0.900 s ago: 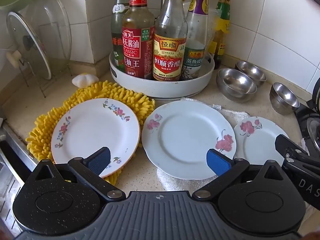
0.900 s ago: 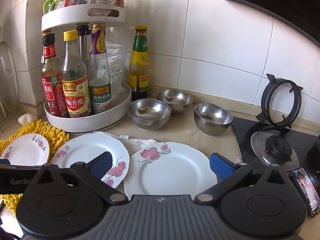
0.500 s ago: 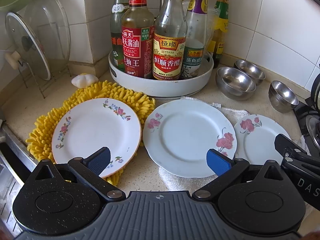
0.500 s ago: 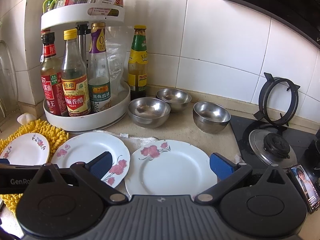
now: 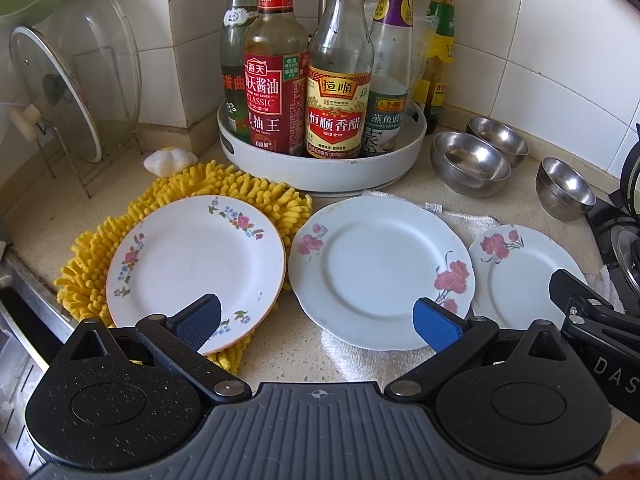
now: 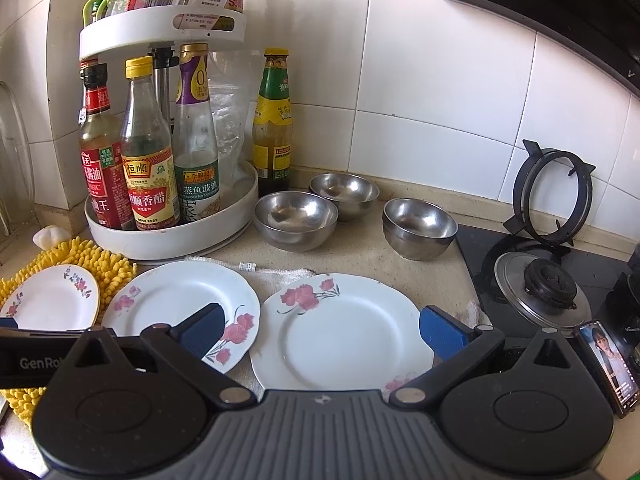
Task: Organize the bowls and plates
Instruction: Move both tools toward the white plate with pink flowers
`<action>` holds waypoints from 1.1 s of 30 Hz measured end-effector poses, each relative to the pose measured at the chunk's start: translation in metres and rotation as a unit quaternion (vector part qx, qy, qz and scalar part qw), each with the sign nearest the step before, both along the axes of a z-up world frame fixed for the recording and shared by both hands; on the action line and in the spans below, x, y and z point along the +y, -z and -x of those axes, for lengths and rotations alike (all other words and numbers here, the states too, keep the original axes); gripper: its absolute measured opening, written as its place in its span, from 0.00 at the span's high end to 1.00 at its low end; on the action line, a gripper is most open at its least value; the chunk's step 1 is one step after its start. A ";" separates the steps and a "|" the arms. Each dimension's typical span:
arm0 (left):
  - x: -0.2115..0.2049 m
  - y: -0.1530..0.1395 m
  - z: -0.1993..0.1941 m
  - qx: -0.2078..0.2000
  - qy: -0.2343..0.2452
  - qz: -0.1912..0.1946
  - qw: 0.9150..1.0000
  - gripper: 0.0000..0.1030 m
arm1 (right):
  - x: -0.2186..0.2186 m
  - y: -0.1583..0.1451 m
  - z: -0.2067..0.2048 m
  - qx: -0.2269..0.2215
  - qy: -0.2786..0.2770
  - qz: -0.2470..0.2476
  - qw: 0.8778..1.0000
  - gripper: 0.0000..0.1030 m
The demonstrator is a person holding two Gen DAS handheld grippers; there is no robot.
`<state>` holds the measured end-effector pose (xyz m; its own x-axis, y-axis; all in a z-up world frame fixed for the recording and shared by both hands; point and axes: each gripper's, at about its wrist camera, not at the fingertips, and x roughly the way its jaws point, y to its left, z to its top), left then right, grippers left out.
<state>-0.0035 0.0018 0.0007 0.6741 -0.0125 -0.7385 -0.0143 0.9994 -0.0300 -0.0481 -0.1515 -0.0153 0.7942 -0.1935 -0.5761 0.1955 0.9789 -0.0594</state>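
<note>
left gripper (image 5: 318,322): jaws wide, empty, above floral plates (image 5: 196,268) | right gripper (image 6: 322,328): jaws wide, empty, over rose plate (image 6: 340,332) | three steel bowls (image 6: 296,220) behind, on countertop (image 6: 360,248)

Three plates (image 5: 380,268) lie side by side along the front of the table (image 6: 360,252), rims close together, leaving only narrow strips between them. Behind them the condiment turntable (image 5: 320,172) with tall bottles (image 5: 338,80) blocks the back left, and three steel bowls (image 6: 296,220) crowd the back middle. A bare stretch of table lies between bowls and plates. The stove grate (image 6: 552,196) and pot lid (image 6: 540,288) close off the right side
</note>
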 end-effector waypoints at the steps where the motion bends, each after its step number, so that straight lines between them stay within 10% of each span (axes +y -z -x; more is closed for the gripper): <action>1: 0.000 0.000 0.000 0.001 0.000 0.000 1.000 0.00 | 0.000 0.000 0.000 0.000 0.001 0.000 1.000 0.00; 33: -0.011 0.007 -0.015 0.024 -0.046 -0.024 0.998 0.00 | -0.014 0.010 -0.035 0.023 -0.045 -0.012 0.999 0.00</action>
<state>0.0115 -0.0088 -0.0065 0.6345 0.0842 -0.7683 -0.1067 0.9941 0.0208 -0.0130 -0.1654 -0.0255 0.7797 -0.1076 -0.6168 0.1038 0.9937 -0.0420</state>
